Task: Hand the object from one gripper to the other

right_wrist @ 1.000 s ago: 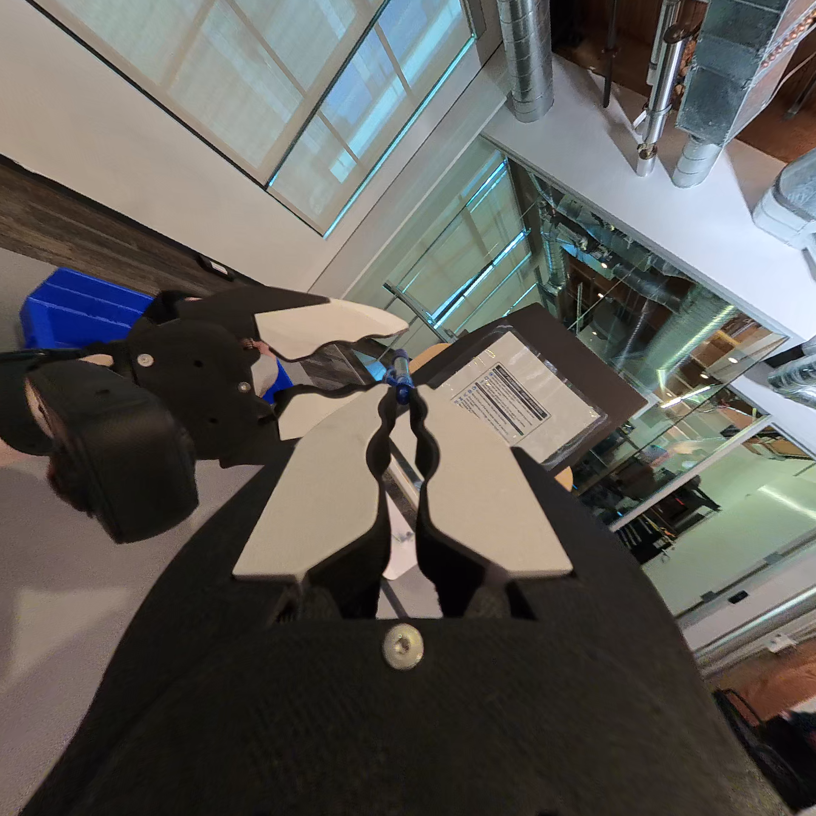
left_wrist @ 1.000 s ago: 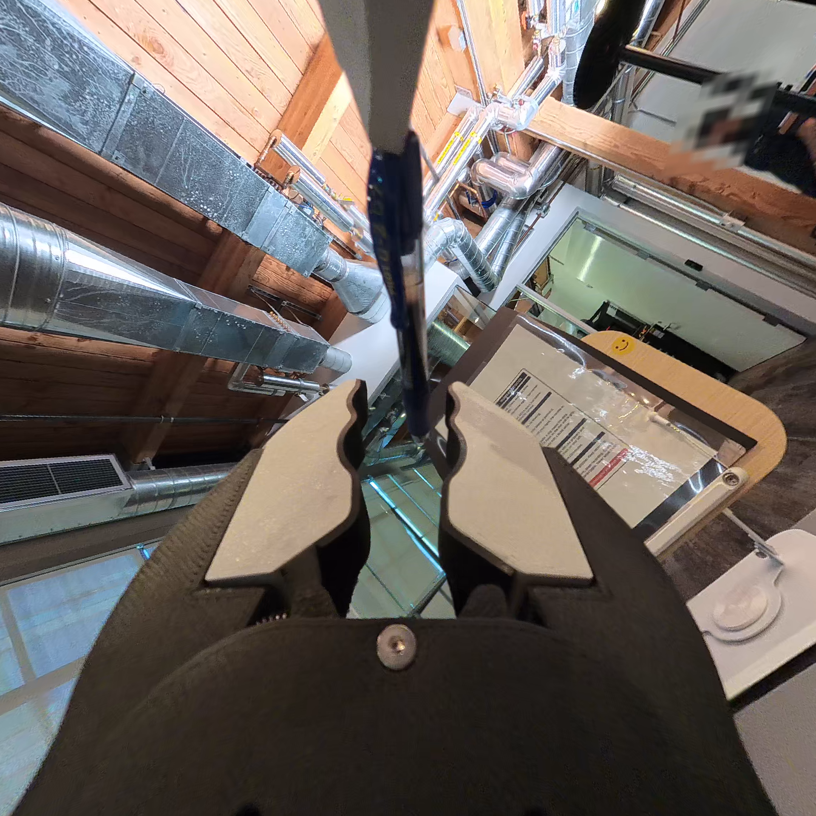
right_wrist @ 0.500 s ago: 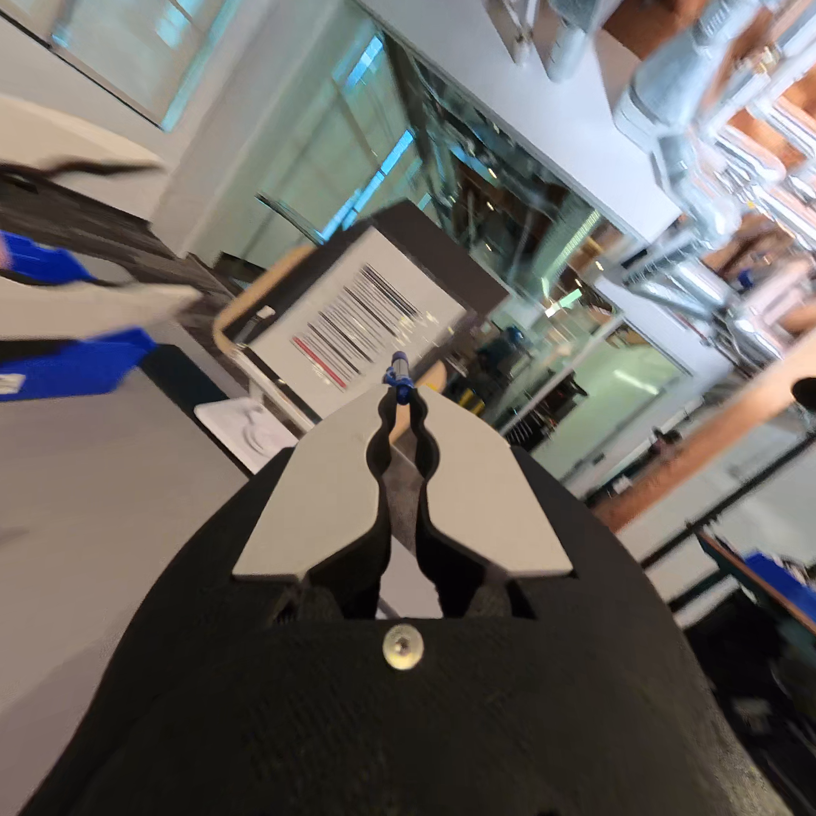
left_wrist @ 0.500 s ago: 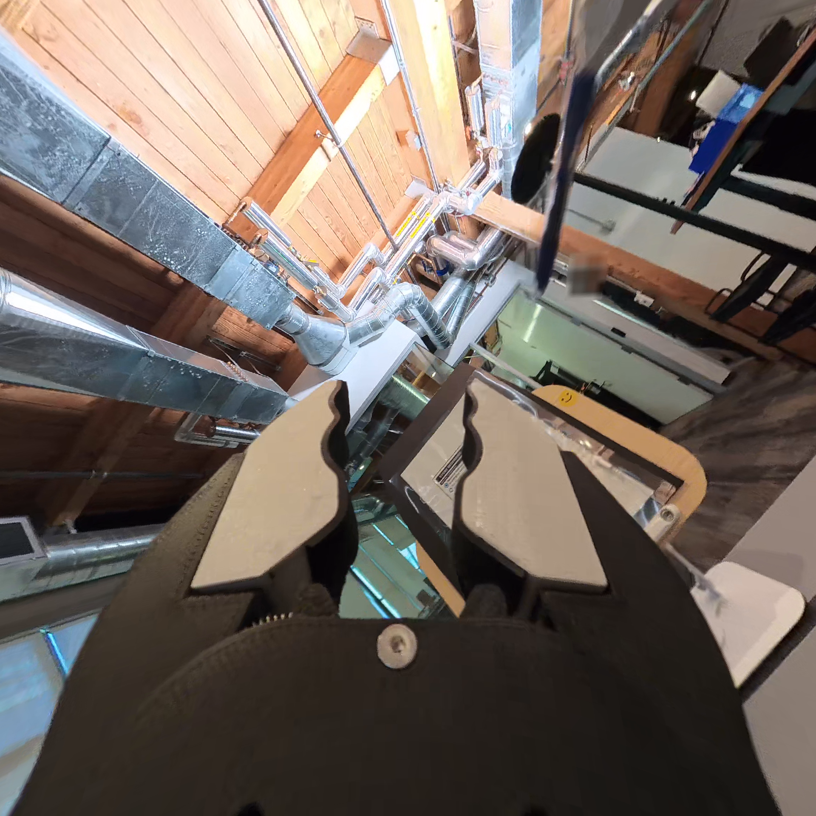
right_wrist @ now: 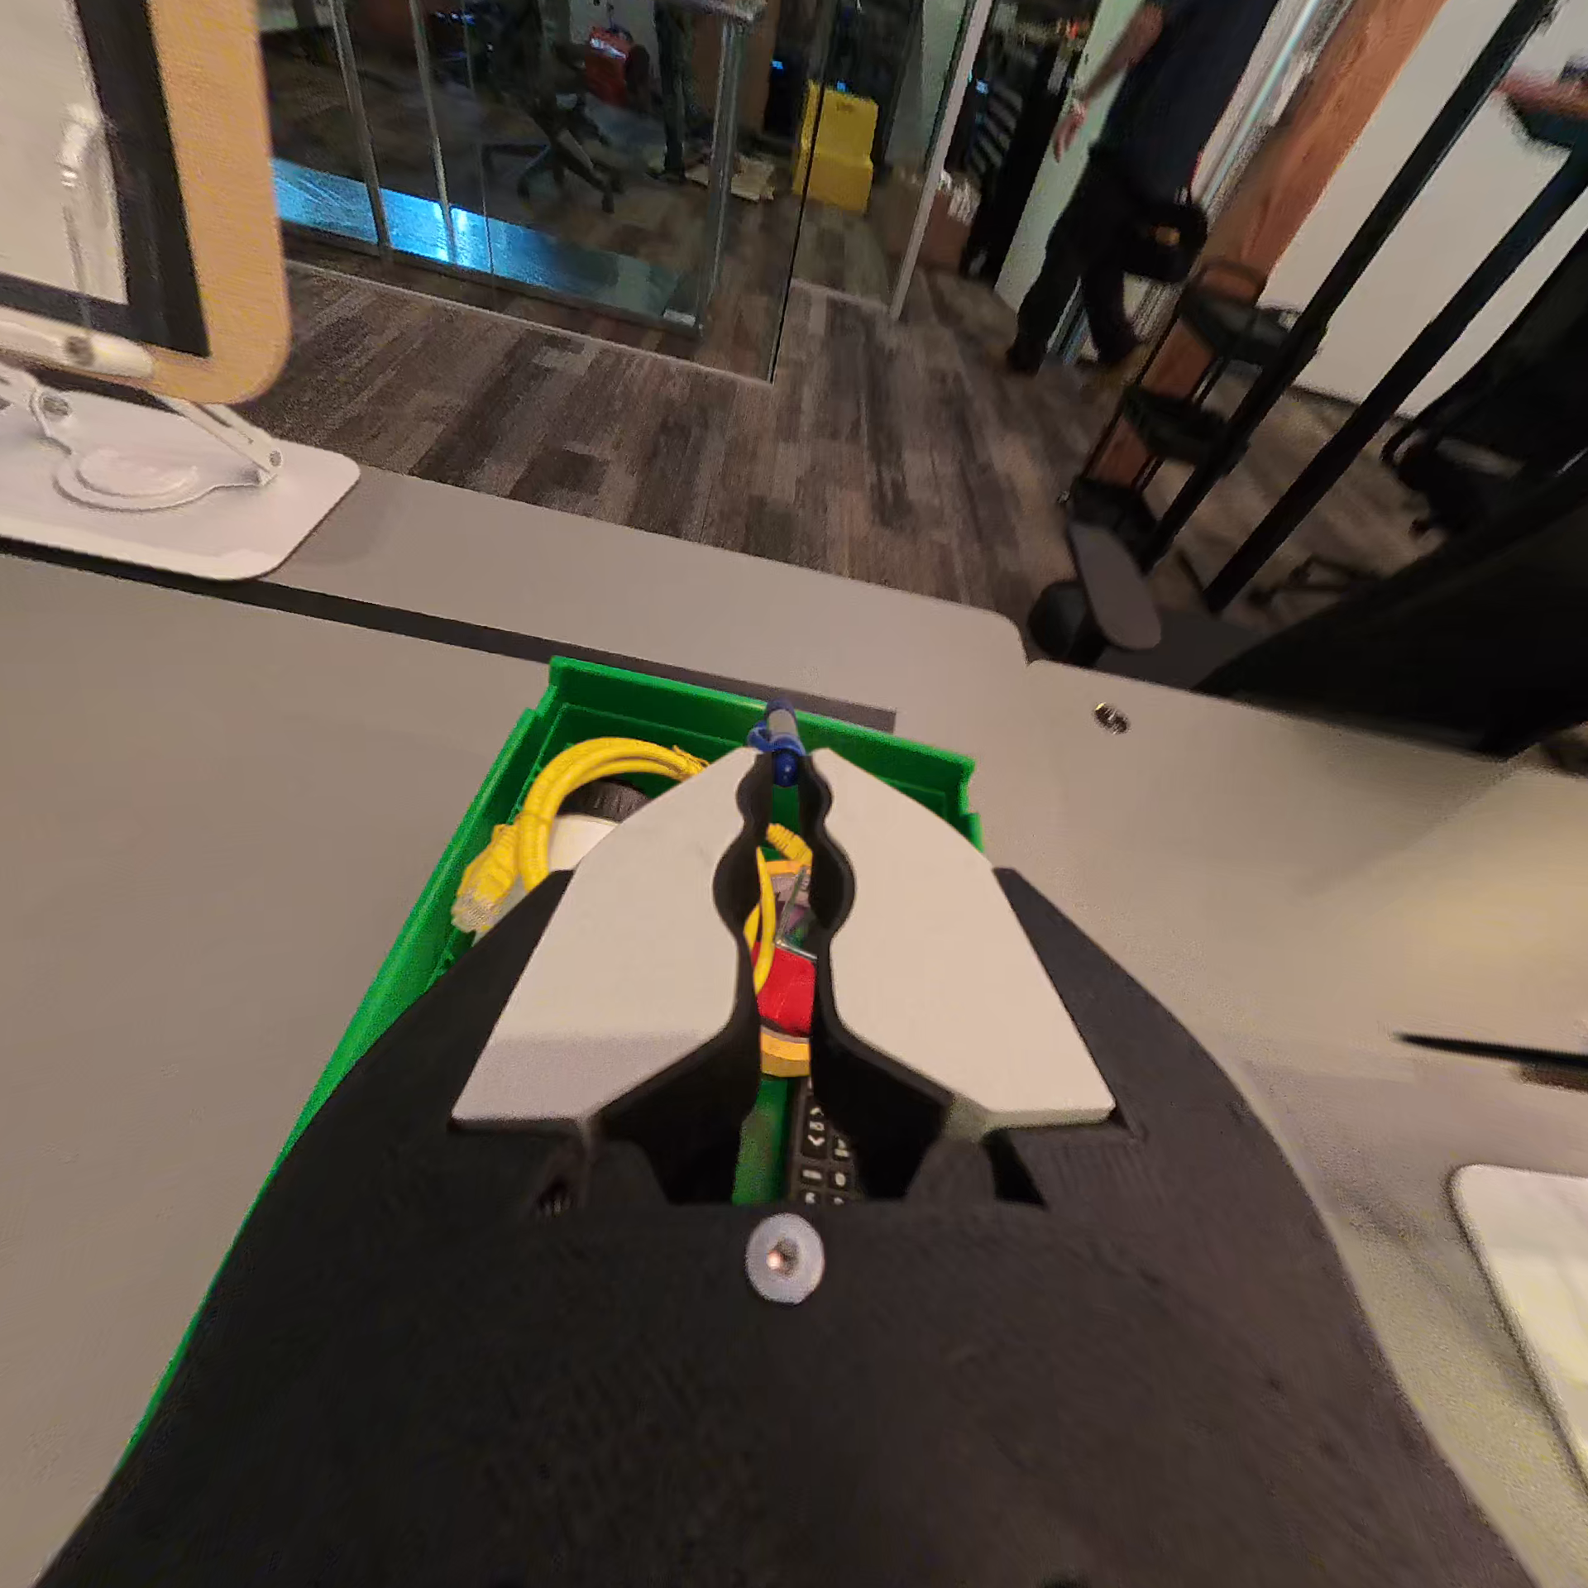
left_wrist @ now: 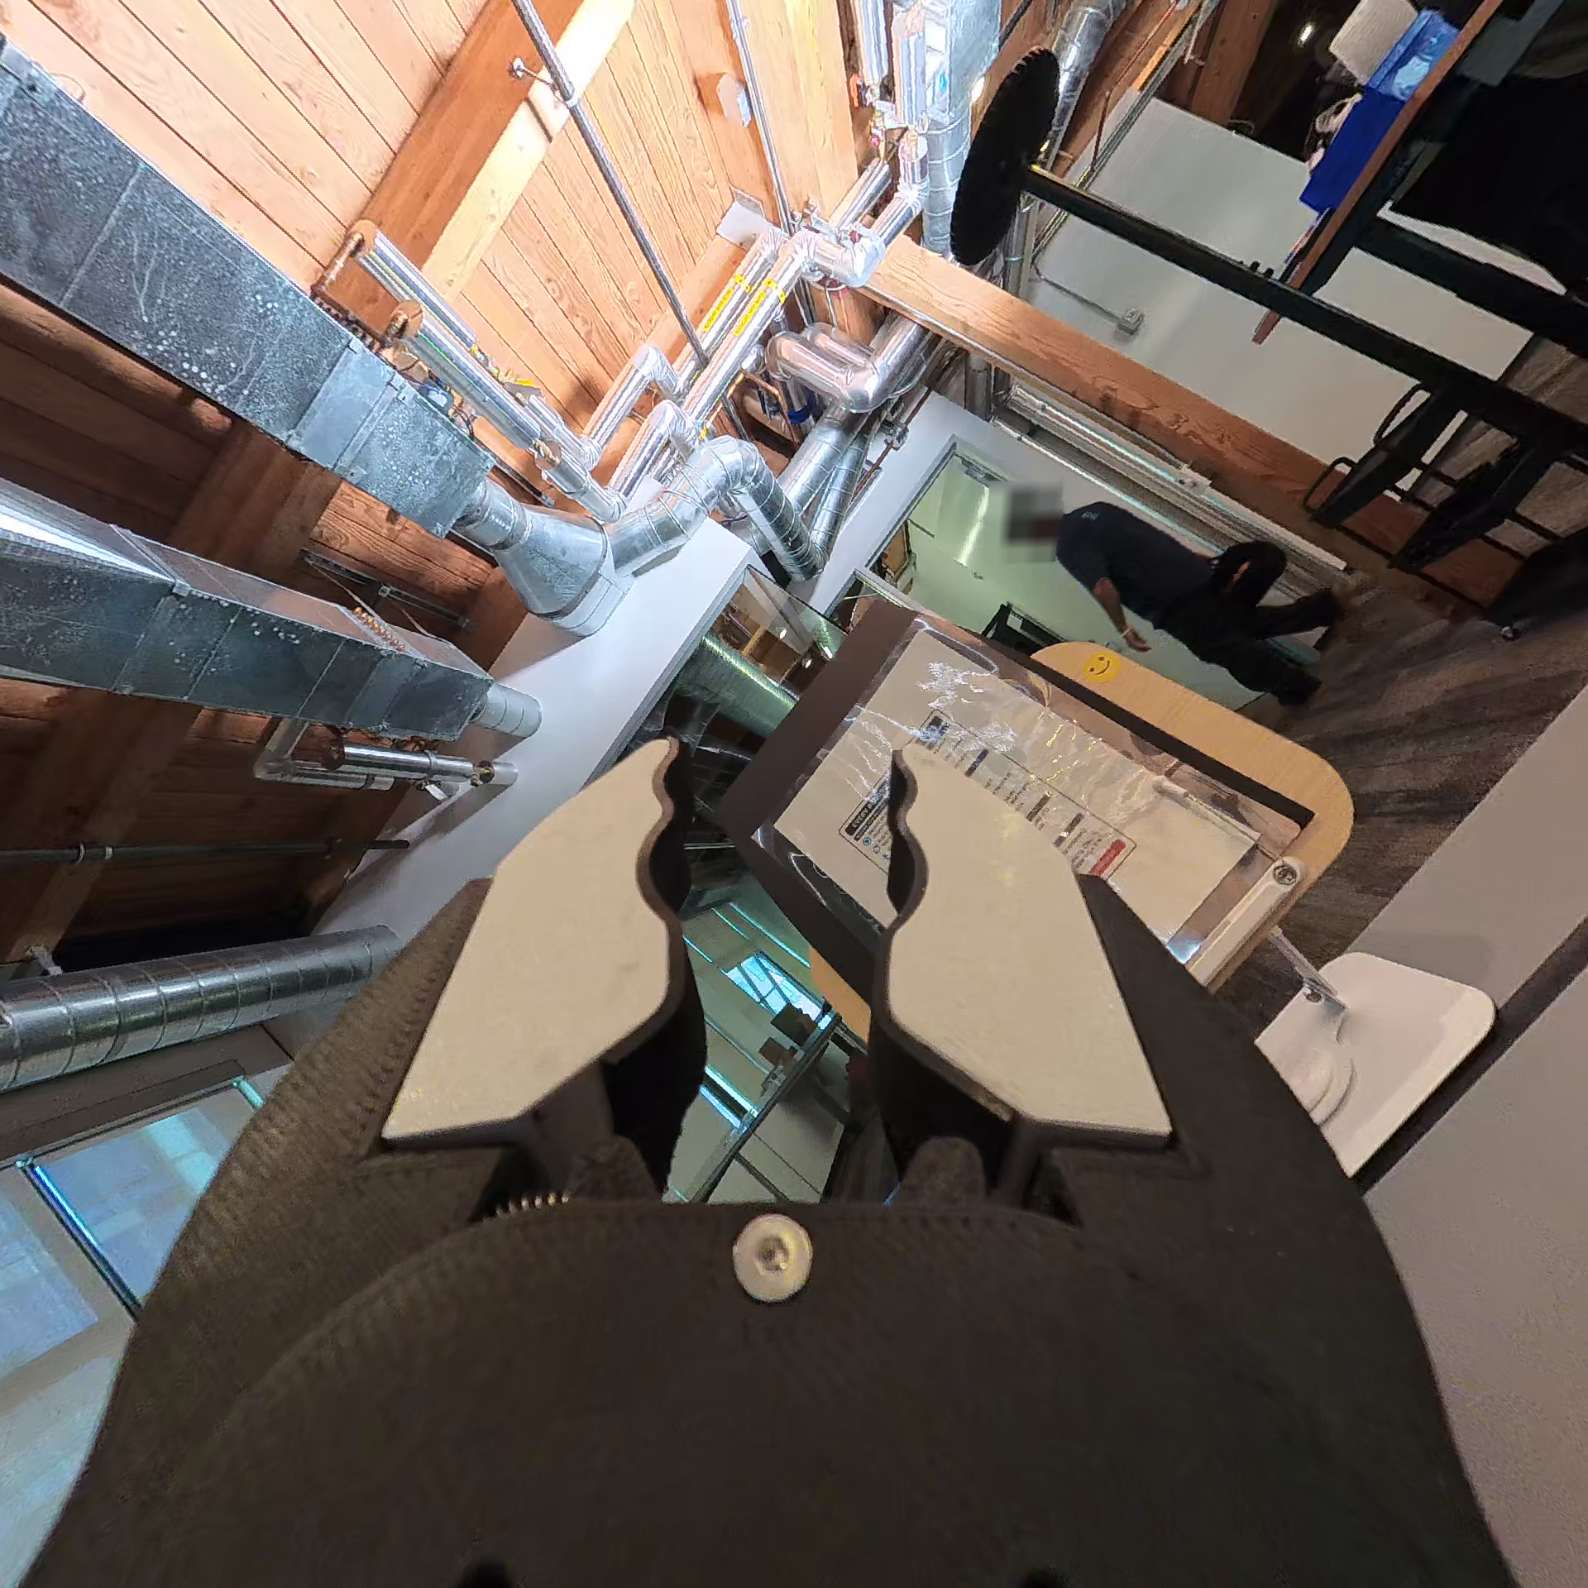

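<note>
My right gripper (right_wrist: pixel 782 760) is shut on a blue pen (right_wrist: pixel 780 741); only the pen's end shows, sticking out past the fingertips. It hangs over a green bin (right_wrist: pixel 868 735) on the grey table. My left gripper (left_wrist: pixel 780 760) is open and empty, tilted up toward the ceiling, with nothing between its jaws. Neither gripper shows in the other's view.
The green bin holds a yellow cable (right_wrist: pixel 550 808), a red and yellow item (right_wrist: pixel 784 1001) and a black keypad device (right_wrist: pixel 821 1143). A framed sign on a white stand (left_wrist: pixel 1366 1044) stands at the table's back. A person (left_wrist: pixel 1203 593) walks on the floor beyond. Ducts (left_wrist: pixel 215 318) run overhead. The grippers' ends are close to 45 cm from one another.
The right gripper took the pen away from the left gripper's jaws and swung down over the green bin. The left gripper stayed open and tilted slightly; the pen has left its view.
</note>
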The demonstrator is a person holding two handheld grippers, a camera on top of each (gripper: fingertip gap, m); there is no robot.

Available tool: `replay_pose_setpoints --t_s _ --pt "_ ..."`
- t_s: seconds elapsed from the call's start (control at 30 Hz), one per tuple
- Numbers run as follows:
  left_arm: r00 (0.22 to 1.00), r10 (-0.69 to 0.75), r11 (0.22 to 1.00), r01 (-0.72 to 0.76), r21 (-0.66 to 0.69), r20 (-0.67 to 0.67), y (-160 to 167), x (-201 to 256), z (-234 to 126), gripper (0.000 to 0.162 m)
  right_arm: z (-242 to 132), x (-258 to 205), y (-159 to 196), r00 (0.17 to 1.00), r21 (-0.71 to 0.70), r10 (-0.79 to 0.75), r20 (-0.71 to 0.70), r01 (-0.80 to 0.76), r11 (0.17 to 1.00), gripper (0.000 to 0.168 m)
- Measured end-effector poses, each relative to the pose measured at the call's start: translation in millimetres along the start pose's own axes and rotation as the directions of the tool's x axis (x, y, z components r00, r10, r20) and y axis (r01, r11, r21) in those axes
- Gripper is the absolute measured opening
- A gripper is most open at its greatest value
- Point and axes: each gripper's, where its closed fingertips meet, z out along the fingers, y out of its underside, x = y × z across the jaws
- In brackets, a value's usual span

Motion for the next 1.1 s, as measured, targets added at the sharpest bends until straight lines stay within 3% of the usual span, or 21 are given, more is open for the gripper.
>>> replay_pose_setpoints --t_s 0.17,0.37,0.57,0.7,0.83,0.97,1.1 --pt "0.999 0.031 0.999 -0.032 -0.025 -0.030 1.8 1.9 -2.1 0.042 38.4 14.8 58.1 0.994 -0.195 0.108 -0.031 -0.112 0.974 0.007" --pt "0.998 0.032 0.999 -0.035 -0.038 -0.055 3.6 8.2 -0.4 0.042 35.8 48.2 80.4 0.958 -0.183 0.241 -0.152 -0.267 0.946 0.007" --pt "0.999 0.003 0.998 -0.006 -0.070 -0.051 10.0 4.3 -1.0 0.042 37.8 45.0 133.0 0.912 -0.393 0.394 -0.117 -0.407 0.825 0.010" --pt "0.954 -0.298 0.951 0.294 -0.099 -0.025 21.9 -33.6 -10.3 0.042 25.7 54.7 85.8 0.889 -0.184 0.446 -0.105 -0.458 0.870 0.024" --pt "0.837 -0.546 0.816 0.539 -0.207 0.025 60.4 -73.6 -28.3 0.039 -12.4 49.2 10.1 0.925 0.089 0.376 -0.056 -0.371 0.924 0.032" --pt "0.758 -0.652 0.652 0.569 -0.501 0.012 126.6 -66.0 -55.2 0.042 -55.6 13.1 -67.1 0.943 0.353 0.321 0.091 -0.332 0.875 0.032" --pt "0.735 -0.672 0.463 0.511 -0.724 0.090 203.1 -50.5 -83.4 0.041 -96.7 -32.6 -120.5 0.956 0.530 0.217 0.196 -0.289 0.798 0.031"
